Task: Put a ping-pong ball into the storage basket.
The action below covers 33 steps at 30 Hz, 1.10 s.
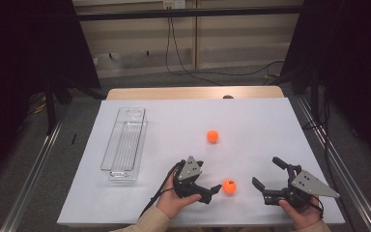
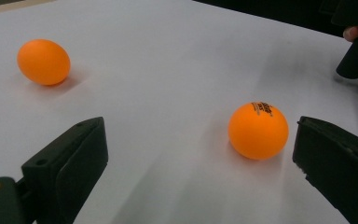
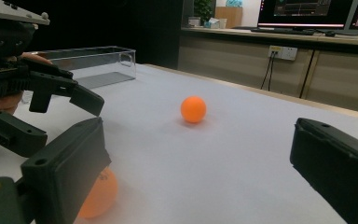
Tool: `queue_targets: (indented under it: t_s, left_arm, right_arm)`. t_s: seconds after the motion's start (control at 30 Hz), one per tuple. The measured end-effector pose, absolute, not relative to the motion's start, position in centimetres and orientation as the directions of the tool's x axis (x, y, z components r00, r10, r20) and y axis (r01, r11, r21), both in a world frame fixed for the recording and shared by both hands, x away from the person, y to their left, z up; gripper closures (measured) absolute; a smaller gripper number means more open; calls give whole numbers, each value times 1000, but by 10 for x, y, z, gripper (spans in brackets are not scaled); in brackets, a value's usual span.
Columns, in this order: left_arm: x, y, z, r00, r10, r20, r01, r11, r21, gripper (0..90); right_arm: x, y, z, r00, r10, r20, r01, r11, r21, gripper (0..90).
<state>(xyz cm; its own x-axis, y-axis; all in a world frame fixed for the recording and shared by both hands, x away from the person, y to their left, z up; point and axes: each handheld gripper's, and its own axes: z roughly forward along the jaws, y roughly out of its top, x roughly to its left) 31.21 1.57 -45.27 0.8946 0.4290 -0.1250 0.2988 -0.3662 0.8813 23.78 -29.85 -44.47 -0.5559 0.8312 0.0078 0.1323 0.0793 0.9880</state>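
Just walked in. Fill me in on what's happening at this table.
A person sits at a white-covered table holding a two-jaw gripper in each hand. The left gripper is open, its jaws on either side of the near orange ball but not yet closed on it. The right gripper is open too and holds nothing. A second orange ball sits farther back on the table, and a clear plastic bin lies at the left with nothing visible in it.

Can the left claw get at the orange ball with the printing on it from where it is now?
Probably yes. The left claw is open, and the printed ball lies on the bare white table between its jaws, close to one of them. Nothing stands between them. The other ball lies well apart.
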Motion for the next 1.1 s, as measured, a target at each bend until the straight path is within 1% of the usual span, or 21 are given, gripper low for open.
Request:
queue_targets:
  t_s: [0.47, 0.77, 1.1]
  left_arm:
    - [312, 9, -453, 898, 419, -135, 308, -378, 873, 30]
    - [311, 3, -453, 903, 412, -122, 299, -399, 867, 21]
    - [312, -2, -453, 903, 406, -140, 313, -397, 863, 20]
  right_arm:
    - [238, -298, -445, -557, 831, 6, 132, 81, 988, 30]
    - [238, -298, -445, -558, 830, 4, 131, 83, 988, 30]
    - [238, -298, -445, -558, 830, 4, 130, 83, 988, 31]
